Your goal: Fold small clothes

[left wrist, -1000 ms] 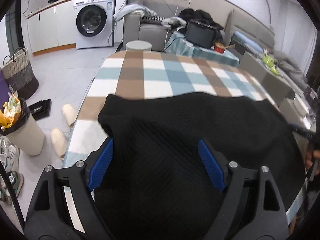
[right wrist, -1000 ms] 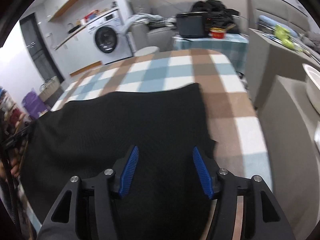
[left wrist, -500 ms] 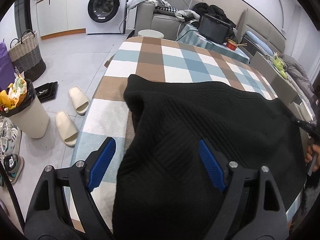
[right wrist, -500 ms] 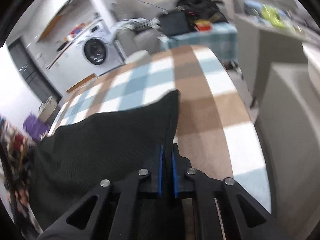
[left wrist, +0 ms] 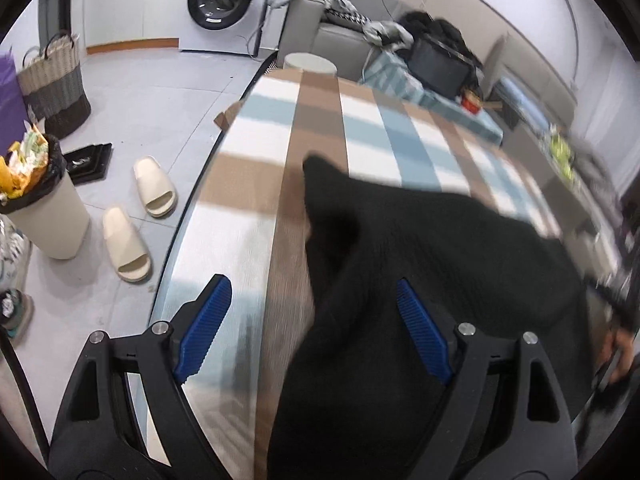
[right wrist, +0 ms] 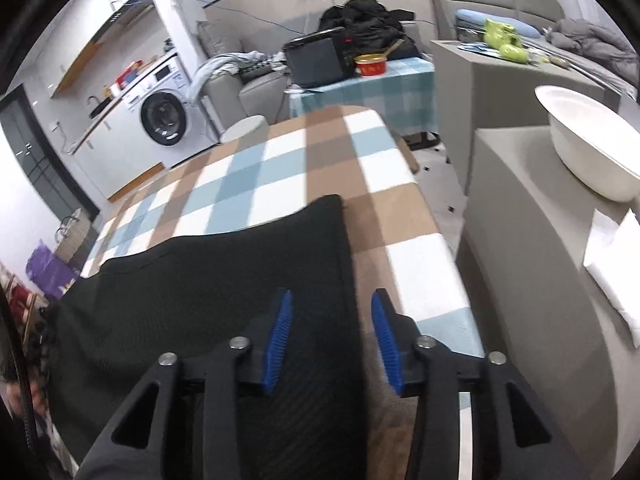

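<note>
A black knitted garment (left wrist: 432, 264) lies on the checked tablecloth (left wrist: 320, 128), its left edge bunched and folded inward. My left gripper (left wrist: 312, 332) is open above that left edge, with bare cloth under its left finger. In the right wrist view the same garment (right wrist: 224, 280) lies flat, its right edge running between the fingers of my right gripper (right wrist: 330, 340), which is open and holds nothing.
Left of the table, on the floor, are a pair of slippers (left wrist: 140, 216), a full bin (left wrist: 40, 208) and a woven basket (left wrist: 52, 84). A washing machine (left wrist: 224, 4) stands behind. A grey cabinet with a white basin (right wrist: 588, 144) stands close on the right.
My right gripper shut on the garment's right edge half a second ago and has now opened. The garment's left edge has shifted right, baring more tablecloth under my left gripper.
</note>
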{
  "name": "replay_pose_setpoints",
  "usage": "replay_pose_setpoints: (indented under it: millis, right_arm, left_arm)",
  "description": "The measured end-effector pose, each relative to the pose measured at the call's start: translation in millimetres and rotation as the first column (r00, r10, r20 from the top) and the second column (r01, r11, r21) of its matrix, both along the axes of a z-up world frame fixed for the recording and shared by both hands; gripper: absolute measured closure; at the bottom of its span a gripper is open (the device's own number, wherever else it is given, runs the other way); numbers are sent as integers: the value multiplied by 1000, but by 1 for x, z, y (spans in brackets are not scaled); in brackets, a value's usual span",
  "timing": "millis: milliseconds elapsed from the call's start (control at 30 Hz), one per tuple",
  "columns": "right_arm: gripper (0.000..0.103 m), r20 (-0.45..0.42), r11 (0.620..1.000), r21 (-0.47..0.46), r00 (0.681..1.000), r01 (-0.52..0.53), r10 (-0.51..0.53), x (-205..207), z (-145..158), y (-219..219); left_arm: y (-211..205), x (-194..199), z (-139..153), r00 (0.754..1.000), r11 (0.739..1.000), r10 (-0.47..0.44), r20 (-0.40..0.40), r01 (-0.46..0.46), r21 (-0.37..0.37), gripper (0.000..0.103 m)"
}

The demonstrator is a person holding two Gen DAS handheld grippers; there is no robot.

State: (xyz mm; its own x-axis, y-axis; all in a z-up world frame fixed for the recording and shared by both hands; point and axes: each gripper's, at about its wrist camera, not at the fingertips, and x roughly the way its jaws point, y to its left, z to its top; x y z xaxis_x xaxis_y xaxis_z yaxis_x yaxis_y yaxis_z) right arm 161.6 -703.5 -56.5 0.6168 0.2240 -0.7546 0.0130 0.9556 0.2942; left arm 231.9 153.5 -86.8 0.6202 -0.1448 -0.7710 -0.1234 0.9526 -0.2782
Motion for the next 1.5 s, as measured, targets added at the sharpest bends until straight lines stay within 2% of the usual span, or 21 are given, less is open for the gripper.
replay_pose_setpoints:
  millis: [167, 267, 333, 400, 433, 533, 600, 633, 700, 767, 833, 867, 933, 1000, 1133, 1233, 1333, 1367, 1400, 1467, 1500]
  right_arm:
    - [59, 9, 1000, 10, 1000, -6, 6, -5, 7, 5]
    - [57, 18, 1000, 9, 1000, 2, -2, -7, 11, 6]
    - [57, 17, 1000, 6, 1000, 1, -1, -7, 10, 6]
    - [57, 10, 1000, 3, 1000, 2, -2, -6, 9, 6]
    - [57, 9, 1000, 4, 1000, 3, -3, -6, 8, 6]
    - [57, 10, 1000, 6, 1000, 5, -5, -6, 7, 6]
    - [57, 13, 1000, 10, 1000, 6, -6, -6, 7, 5]
    - [57, 13, 1000, 10, 1000, 5, -5, -5, 7, 5]
    - [57, 12, 1000, 5, 1000, 7, -7, -5, 6, 5]
    - [57, 5, 1000, 4, 1000, 8, -8, -4, 5, 4]
    - [57, -4, 1000, 9, 1000, 8, -8, -4, 3, 3]
    - [57, -9, 1000, 11, 1000, 9, -9, -5, 2, 3]
    - [57, -18, 1000, 19, 1000, 7, -6, -5, 1, 2]
    - [57, -23, 999, 43, 1000, 8, -7, -2, 0, 0]
    - [54, -36, 998, 68, 999, 18, -16, 20, -6, -3]
    - [54, -53, 998, 63, 999, 15, -11, 43, -16, -1]
    - [55, -95, 1000, 30, 995, 9, -6, 63, -29, 4]
    - [66, -81, 1000, -16, 997, -10, 8, 67, -27, 9]
    - [96, -78, 997, -61, 996, -41, 36, 69, -26, 15]
    - [98, -52, 992, -88, 995, -91, 87, 68, -21, 22]
    - [99, 13, 987, -121, 994, -105, 107, 61, -11, 26]
  left_arm:
    - [14, 47, 1, 999, 991, 30, -18, -32, -133, 20]
    - [13, 78, -12, 996, 982, 9, -85, -25, -185, 21]
    - [11, 89, -23, 994, 977, -7, -113, -17, -212, 32]
    - [7, 94, -33, 991, 974, -20, -131, -10, -224, 75]
    - [6, 94, -34, 993, 970, -33, -111, 5, -244, 85]
    - [0, 85, -18, 998, 969, -53, 40, 61, -239, 96]
    - [-3, 74, 1, 981, 964, -67, 181, 110, -241, 97]
    - [-6, 67, 15, 963, 972, -72, 260, 127, -200, 97]
    - [-11, 64, 24, 958, 991, -50, 284, 83, -108, 97]
    - [-11, 75, 14, 975, 998, -18, 220, 32, -60, 88]
    - [-5, 89, -8, 997, 994, 12, 75, -4, -108, 83]
    - [-3, 89, -14, 999, 992, 17, 49, -11, -128, 83]
    - [-3, 89, -18, 999, 993, 13, 36, -8, -117, 79]
    - [-6, 87, -18, 999, 994, 4, 40, 0, -109, 65]
    - [-15, 83, -18, 999, 995, -6, 47, 11, -100, 61]
    - [-18, 68, -17, 999, 997, -11, 43, 14, -71, 48]
    - [-19, 48, -12, 998, 999, -23, 52, 25, -40, 47]
    - [-19, 45, -11, 998, 999, -22, 53, 24, -33, 47]
    - [-18, 40, -10, 998, 999, -21, 54, 22, -30, 47]
    - [-15, 32, -7, 998, 1000, -15, 59, 16, -25, 47]
    - [-14, 29, -5, 998, 1000, -10, 63, 11, -26, 47]
